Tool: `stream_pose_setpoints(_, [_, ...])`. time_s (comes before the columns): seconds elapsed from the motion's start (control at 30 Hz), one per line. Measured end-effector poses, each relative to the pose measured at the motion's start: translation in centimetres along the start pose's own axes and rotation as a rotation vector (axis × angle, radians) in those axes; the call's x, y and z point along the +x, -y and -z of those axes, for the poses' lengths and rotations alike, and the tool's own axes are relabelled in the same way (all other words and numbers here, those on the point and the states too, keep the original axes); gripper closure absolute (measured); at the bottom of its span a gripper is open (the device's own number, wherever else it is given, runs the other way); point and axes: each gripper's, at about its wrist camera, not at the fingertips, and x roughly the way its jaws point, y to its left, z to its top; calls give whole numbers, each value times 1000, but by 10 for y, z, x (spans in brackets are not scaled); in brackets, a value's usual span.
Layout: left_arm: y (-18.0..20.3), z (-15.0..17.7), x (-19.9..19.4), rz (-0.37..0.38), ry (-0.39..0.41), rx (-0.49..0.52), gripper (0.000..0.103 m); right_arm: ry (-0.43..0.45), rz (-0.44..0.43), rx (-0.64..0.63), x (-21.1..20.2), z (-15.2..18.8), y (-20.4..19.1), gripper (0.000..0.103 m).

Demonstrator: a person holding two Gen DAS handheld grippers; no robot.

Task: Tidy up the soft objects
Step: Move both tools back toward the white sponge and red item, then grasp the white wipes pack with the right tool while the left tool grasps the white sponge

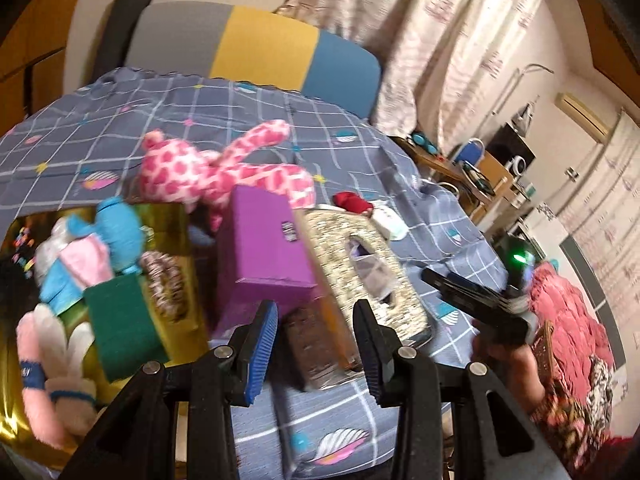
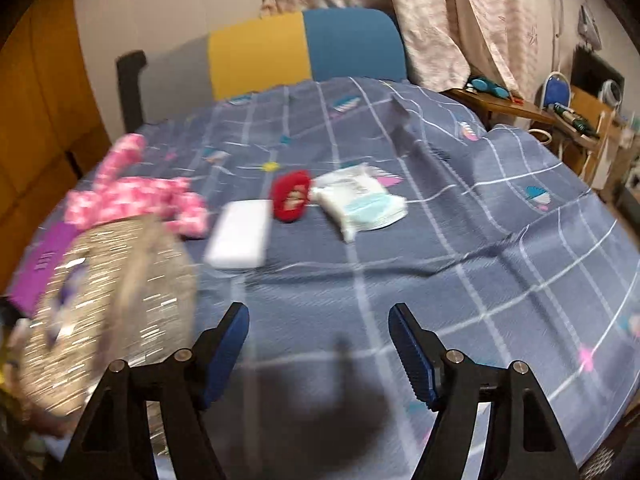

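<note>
Left hand-held gripper (image 1: 316,348): jaws parted, nothing between the blue pads, hovering over the blue checked bedspread (image 1: 320,140) just in front of a dark brown block (image 1: 316,340) and a purple box (image 1: 266,248). Behind the purple box, lying on the bedspread: pink spotted plush toy (image 1: 224,172). Beside the box on the right: a glittery silver bag (image 1: 360,264), tilted, with an opening in its face. At far left: a shiny gold container (image 1: 170,216) crowded with soft things, among them a blue plush (image 1: 116,232), a pink and white bunny plush (image 1: 48,356), a green sponge (image 1: 124,320) and a brown patterned scrunchie (image 1: 164,280). Further back, small and partly hidden: a red soft item (image 1: 352,202) and a white pack (image 1: 390,222).

Right hand-held gripper (image 2: 320,354): jaws wide apart, holding nothing, poised above bare bedspread with its shadow below. Ahead, in a loose row on the bed: a white rectangular sponge (image 2: 240,236), then the red soft item just beside it, then a white packet with a pale blue face mask (image 2: 360,204), touching or nearly touching the red one. At left, blurred: the pink spotted plush toy above the glittery silver bag, with a corner of the purple box beside it. Beyond the bed: a grey, yellow and blue headboard (image 2: 280,48) and pale curtains (image 2: 460,12).
</note>
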Motion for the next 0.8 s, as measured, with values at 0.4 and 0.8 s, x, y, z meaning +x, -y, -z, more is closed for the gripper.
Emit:
stream_pose_setpoints(0.4, [38,-45,27,9,-12,43,63,-48,106,-82,109,-89,21,9])
stream_pose_setpoints(0.8, [69,-80,65,14,-67,94,62,-103,85,-168,157,-93,16,28])
